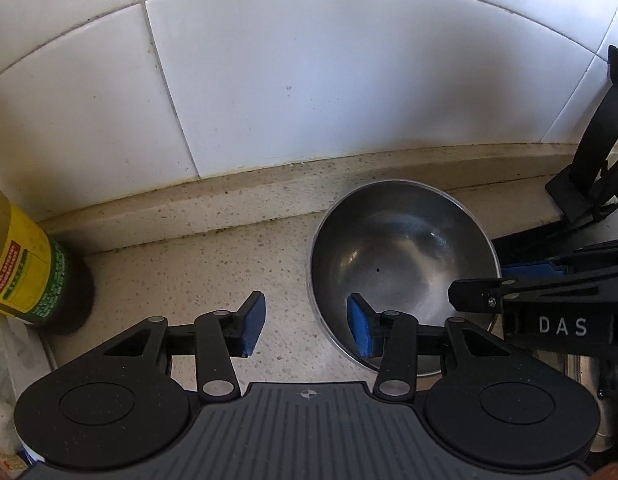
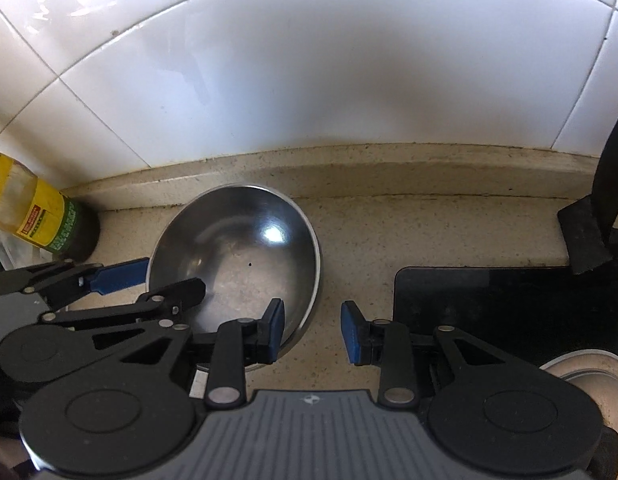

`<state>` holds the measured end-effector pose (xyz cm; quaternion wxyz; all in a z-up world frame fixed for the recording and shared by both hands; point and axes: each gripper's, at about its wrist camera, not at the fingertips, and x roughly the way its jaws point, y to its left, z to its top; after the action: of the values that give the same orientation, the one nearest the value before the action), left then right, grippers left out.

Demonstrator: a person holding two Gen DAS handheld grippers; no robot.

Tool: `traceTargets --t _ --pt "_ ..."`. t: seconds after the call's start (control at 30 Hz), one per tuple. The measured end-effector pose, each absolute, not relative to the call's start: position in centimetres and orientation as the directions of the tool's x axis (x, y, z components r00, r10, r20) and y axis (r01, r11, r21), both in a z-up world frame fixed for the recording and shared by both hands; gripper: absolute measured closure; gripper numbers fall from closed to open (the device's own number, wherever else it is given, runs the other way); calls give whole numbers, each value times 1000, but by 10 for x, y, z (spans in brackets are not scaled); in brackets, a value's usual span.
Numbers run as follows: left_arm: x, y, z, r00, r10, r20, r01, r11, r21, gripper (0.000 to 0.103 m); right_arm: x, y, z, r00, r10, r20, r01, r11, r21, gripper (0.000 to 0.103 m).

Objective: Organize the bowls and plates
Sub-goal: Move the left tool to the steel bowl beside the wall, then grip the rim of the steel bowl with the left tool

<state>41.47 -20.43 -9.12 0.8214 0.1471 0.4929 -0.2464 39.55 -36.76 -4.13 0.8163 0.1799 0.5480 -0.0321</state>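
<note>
A single stainless steel bowl [image 1: 401,248] [image 2: 237,248] stands upright and empty on the speckled beige counter [image 1: 213,264], close to the tiled wall. My left gripper [image 1: 305,326] straddles the bowl's left rim, one blue pad inside and one outside, with a wide gap and no pad pressing. It also shows at the left of the right wrist view as the left gripper [image 2: 149,284]. My right gripper [image 2: 313,331] straddles the opposite rim the same way, its pads apart from the metal. The right gripper [image 1: 501,280] enters the left wrist view from the right.
A bottle with a yellow and green label [image 1: 25,272] [image 2: 41,220] stands left of the bowl. A black mat [image 2: 489,312] with a black stand [image 1: 589,168] lies to the right. A metal vessel [image 2: 581,372] sits at the lower right. A raised counter ledge runs along the wall.
</note>
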Motion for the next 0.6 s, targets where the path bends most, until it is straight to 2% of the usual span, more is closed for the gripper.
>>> traceTargets --t 0.1,0.27,0.37,0.6 --pt "412 -206 -94 394 -256 -883 556 831 7 45 398 -365 -44 396 139 -908 234 940 247 55" --pt "413 -211 -97 385 -244 -890 569 822 20 46 398 -359 -47 386 147 -911 206 949 240 55" --pt "414 -213 -97 366 -273 -890 585 811 -8 60 400 -357 -49 381 160 -911 189 951 246 59" --pt "410 -219 -97 355 -279 -892 611 792 -4 70 401 -357 -51 383 170 -908 183 949 255 63"
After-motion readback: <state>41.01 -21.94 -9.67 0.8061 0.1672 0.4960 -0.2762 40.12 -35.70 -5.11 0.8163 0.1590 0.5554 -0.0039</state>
